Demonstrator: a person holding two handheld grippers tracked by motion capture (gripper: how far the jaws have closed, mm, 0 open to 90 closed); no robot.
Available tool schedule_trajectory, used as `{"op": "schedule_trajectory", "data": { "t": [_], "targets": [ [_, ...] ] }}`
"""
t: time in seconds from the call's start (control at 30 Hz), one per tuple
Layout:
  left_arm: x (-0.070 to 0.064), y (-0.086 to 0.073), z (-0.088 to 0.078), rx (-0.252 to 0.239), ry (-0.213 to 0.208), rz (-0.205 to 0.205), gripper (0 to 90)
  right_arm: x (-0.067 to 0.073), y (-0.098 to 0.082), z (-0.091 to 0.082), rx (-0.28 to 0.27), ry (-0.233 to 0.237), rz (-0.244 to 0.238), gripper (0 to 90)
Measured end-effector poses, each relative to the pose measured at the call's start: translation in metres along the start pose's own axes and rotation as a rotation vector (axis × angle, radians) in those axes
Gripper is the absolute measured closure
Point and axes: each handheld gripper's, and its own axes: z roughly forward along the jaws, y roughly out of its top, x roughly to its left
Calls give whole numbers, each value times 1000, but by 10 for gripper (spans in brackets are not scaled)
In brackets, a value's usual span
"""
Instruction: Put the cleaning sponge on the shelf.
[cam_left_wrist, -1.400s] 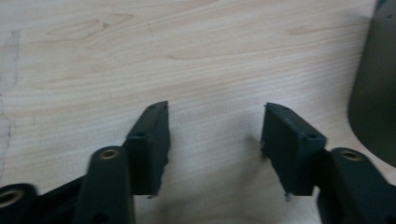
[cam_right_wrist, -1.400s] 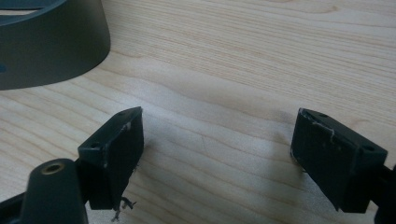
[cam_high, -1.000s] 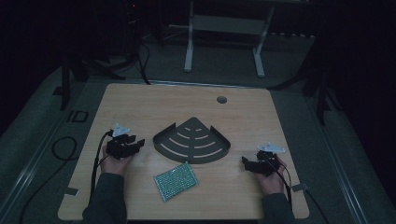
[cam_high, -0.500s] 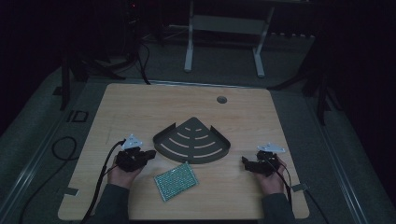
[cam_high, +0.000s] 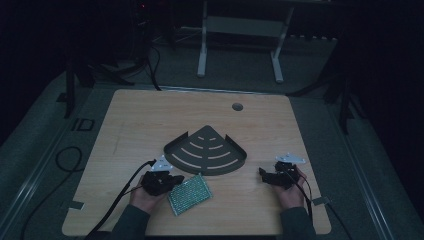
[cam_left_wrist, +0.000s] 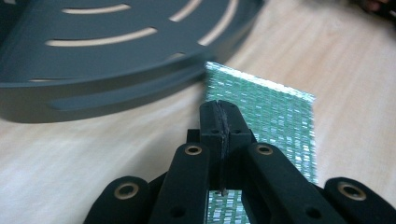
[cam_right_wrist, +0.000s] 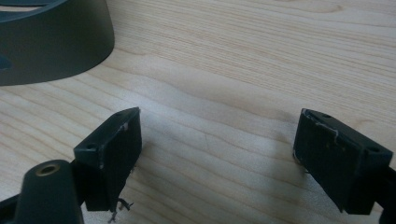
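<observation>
I am holding my left gripper (cam_high: 172, 180) low in the lower left of the high view, its tips just at the left edge of the green glittery sheet (cam_high: 190, 194), which is lying flat on the wooden table (cam_high: 140, 120) below the middle of the frame. In the left gripper view the left gripper (cam_left_wrist: 219, 109) is showing its jaws pressed together with no gap between them, and the green glittery sheet (cam_left_wrist: 275, 116) is running from under them up toward the middle right; I cannot tell whether an edge is pinched in there or whether the closed tips are merely hanging over it. The dark fan-shaped slotted tray (cam_high: 206, 150) is sitting just above the sheet in the centre of the high view, apart from it by a narrow strip of wood.

My right gripper (cam_high: 266, 176) is resting at the lower right of the high view, well apart from the sheet; in the right gripper view its jaws are standing wide over bare wood, the tray's wall (cam_right_wrist: 56, 42) in the upper left corner.

I am judging the sheet to be thin, light and limp, with a slick foil-like face. Lying flat, it is offering little to grip from above, so I am thinking the near corner or short edge is the place to take it, lifted slightly so one jaw slips beneath. It is likely to droop and flutter once raised.
</observation>
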Motion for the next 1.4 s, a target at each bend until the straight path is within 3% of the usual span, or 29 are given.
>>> {"op": "schedule_trajectory", "data": {
  "t": [0.27,0.4,0.6,0.8,0.9,1.0,1.4],
  "targets": [
    [-10,-4,6,42,-17,31,900,0,0,0,0,1,-1,150],
    [-14,-6,10,87,5,59,900,0,0,0,0,2,-2,150],
    [-16,-8,6,114,35,93,900,0,0,0,1,2,-2,150],
    [-14,-11,-1,137,55,100,900,-1,0,0,1,4,-3,150],
    [-4,-16,-9,136,74,66,900,-1,0,0,1,4,-3,150],
    [1,-18,-14,140,90,57,900,-1,0,0,1,5,-3,150],
    [48,-33,-46,146,217,-63,900,-1,0,0,1,5,-3,150]
  ]
}}
